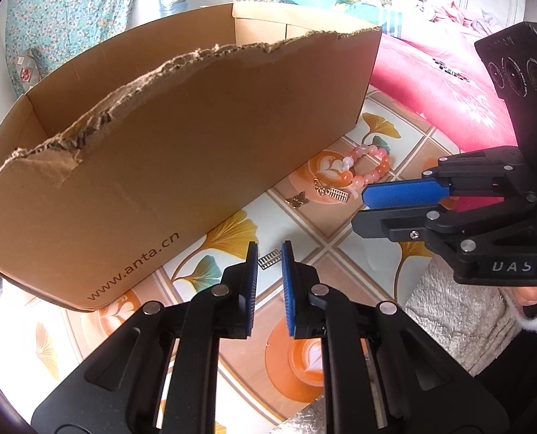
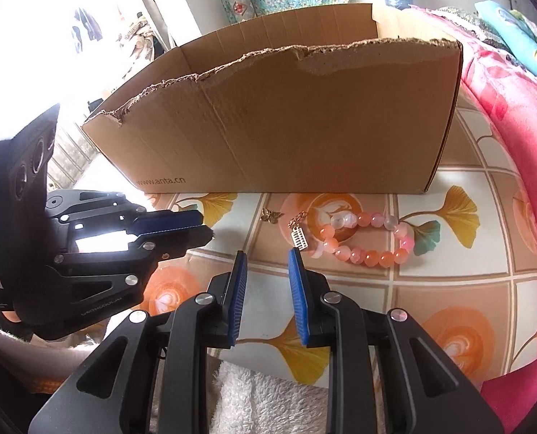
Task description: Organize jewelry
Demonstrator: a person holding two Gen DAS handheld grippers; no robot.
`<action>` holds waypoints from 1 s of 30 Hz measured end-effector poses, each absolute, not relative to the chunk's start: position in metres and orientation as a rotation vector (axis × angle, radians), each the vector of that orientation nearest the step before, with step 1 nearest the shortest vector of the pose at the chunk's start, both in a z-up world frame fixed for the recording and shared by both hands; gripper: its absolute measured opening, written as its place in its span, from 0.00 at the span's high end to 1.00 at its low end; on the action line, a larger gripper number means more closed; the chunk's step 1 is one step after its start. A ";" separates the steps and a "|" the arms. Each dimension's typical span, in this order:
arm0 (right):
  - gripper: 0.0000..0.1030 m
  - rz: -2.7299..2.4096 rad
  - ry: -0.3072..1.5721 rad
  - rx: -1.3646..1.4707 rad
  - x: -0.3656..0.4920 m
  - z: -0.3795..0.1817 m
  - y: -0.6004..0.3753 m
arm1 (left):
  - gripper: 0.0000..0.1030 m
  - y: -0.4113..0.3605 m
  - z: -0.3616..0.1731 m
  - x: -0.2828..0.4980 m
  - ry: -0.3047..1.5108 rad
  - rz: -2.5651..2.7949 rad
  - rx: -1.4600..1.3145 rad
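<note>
Left wrist view: left gripper (image 1: 269, 253), narrowly parted and empty, should straddle the small silver comb-shaped charm (image 1: 269, 260) squarely before closing; right gripper (image 2: 267, 253) hovers parted, empty.

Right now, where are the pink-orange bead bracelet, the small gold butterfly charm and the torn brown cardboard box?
Pink-orange bead bracelet (image 2: 371, 255): right wrist view, a front bead.
Small gold butterfly charm (image 2: 271, 215): right wrist view, its body.
Torn brown cardboard box (image 2: 304, 126): right wrist view, front wall.
</note>
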State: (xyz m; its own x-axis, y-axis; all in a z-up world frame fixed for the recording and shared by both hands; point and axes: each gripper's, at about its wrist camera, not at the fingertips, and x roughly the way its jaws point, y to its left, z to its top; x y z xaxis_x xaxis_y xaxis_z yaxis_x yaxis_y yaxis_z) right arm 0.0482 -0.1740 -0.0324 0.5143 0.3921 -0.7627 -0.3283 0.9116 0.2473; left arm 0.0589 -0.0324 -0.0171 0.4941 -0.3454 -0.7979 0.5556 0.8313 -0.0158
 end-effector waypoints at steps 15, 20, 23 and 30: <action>0.88 0.374 0.951 -0.087 0.070 -0.038 -0.156 | 0.88 -0.027 -0.007 0.059 0.873 -0.563 0.234; 0.94 0.384 0.960 -0.116 0.072 -0.036 -0.155 | 0.88 -0.025 -0.007 0.060 0.875 -0.560 0.231; 0.95 0.383 0.953 -0.110 0.071 -0.034 -0.157 | 0.88 -0.026 -0.007 0.060 0.873 -0.559 0.229; 0.95 0.394 0.931 -0.065 0.056 -0.022 -0.175 | 0.88 -0.026 -0.003 0.057 0.866 -0.561 0.238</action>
State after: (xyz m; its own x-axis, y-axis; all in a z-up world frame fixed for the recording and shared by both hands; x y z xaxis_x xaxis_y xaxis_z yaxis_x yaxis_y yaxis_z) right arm 0.0563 -0.1755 -0.0225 0.5311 0.3025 -0.7915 -0.3578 0.9268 0.1140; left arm 0.0569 -0.0256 -0.0034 0.5158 -0.3677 -0.7738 0.5554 0.8312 -0.0248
